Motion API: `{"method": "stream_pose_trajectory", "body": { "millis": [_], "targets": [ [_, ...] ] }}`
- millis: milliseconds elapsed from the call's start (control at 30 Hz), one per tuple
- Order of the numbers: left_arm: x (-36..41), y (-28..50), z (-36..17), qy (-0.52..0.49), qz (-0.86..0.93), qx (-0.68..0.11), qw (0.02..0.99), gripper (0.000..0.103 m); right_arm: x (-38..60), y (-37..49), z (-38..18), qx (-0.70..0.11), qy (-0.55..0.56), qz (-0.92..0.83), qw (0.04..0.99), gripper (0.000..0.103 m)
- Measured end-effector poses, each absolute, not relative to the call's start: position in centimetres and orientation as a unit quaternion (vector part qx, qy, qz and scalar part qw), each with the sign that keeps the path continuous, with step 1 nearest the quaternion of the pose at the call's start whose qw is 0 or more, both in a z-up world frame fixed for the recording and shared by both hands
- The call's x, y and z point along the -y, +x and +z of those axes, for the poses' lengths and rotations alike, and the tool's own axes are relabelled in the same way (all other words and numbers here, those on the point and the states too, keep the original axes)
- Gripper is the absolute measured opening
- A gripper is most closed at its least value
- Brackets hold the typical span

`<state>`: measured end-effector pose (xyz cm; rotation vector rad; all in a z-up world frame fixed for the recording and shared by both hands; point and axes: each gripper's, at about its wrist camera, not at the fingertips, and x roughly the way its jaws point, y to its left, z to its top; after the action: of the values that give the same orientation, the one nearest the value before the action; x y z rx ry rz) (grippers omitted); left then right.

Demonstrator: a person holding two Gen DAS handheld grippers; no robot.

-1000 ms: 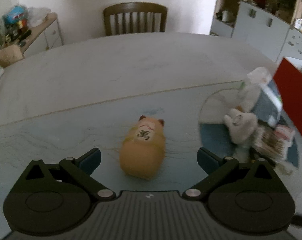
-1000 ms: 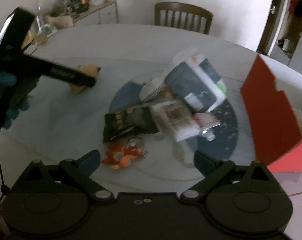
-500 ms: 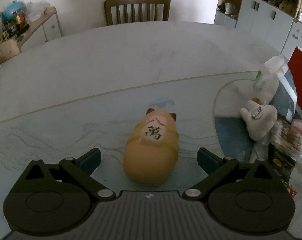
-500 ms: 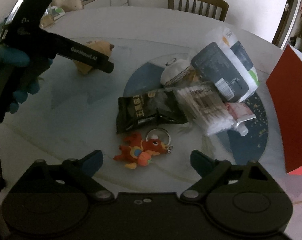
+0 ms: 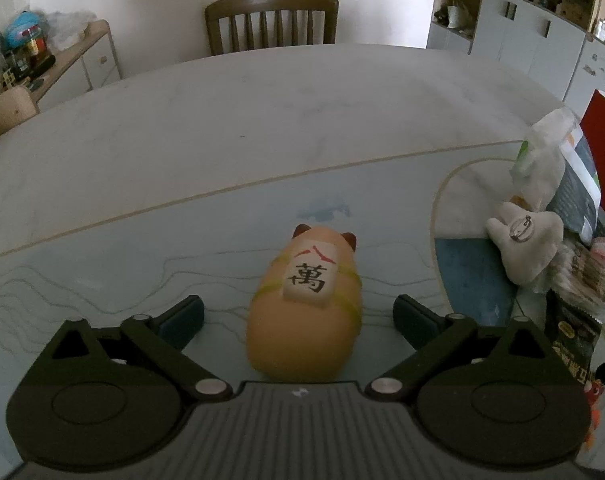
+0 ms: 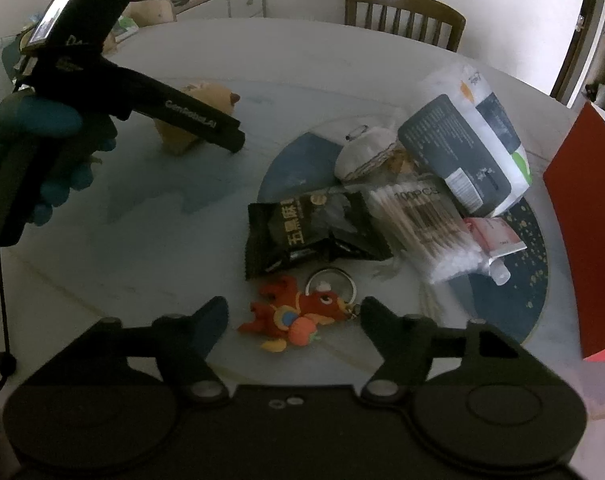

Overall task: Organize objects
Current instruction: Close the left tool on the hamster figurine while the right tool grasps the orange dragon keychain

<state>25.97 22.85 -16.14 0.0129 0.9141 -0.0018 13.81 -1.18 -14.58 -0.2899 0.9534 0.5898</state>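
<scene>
An orange hamster toy (image 5: 306,312) with a mahjong tile on its back lies on the table between the fingers of my left gripper (image 5: 298,316). The jaws are closing, with a gap on both sides of the toy. A red cartoon keychain (image 6: 298,314) with a metal ring lies between the fingers of my right gripper (image 6: 294,312). Those jaws are also closing; the pads stand close beside it without pressing. The right wrist view also shows the left gripper (image 6: 222,132), held by a blue-gloved hand (image 6: 42,132), over the hamster toy (image 6: 206,100).
On a round dark blue mat (image 6: 534,264) lie a black snack packet (image 6: 314,232), a cotton swab pack (image 6: 426,224), a grey and white tissue pack (image 6: 474,140) and a white plush pouch (image 6: 366,156). A red box (image 6: 582,220) stands at the right. A wooden chair (image 5: 270,20) is behind the table.
Both grippers have come down closer to their toys. The right jaws have narrowed markedly around the keychain; the left jaws have drawn in slightly.
</scene>
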Motion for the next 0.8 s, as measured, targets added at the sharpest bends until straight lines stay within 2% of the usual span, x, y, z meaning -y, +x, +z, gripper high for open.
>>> {"method": "stream_pose_trajectory", "body": {
  "millis": [100, 233, 367, 800],
  "targets": [
    [-22.7, 25.9, -15.8, 0.009, -0.005, -0.437, 0.899, 0.086, 1.4, 13.9, -14.5, -0.448, -0.135, 0.278, 0.839, 0.059],
    [-22.1, 25.8, -15.2, 0.02, -0.019, -0.431, 0.902, 0.049, 1.7, 14.0, -14.4, -0.448, -0.132, 0.277, 0.84, 0.056],
    [-21.4, 25.8, -14.9, 0.03, -0.027, -0.432, 0.901, 0.046, 1.8, 13.9, -14.4, -0.448, -0.13, 0.275, 0.841, 0.052],
    [-19.7, 22.6, -12.5, 0.004, -0.041, -0.437, 0.899, 0.046, 5.0, 13.2, -12.7, -0.443, -0.099, 0.266, 0.85, 0.052]
  ]
}}
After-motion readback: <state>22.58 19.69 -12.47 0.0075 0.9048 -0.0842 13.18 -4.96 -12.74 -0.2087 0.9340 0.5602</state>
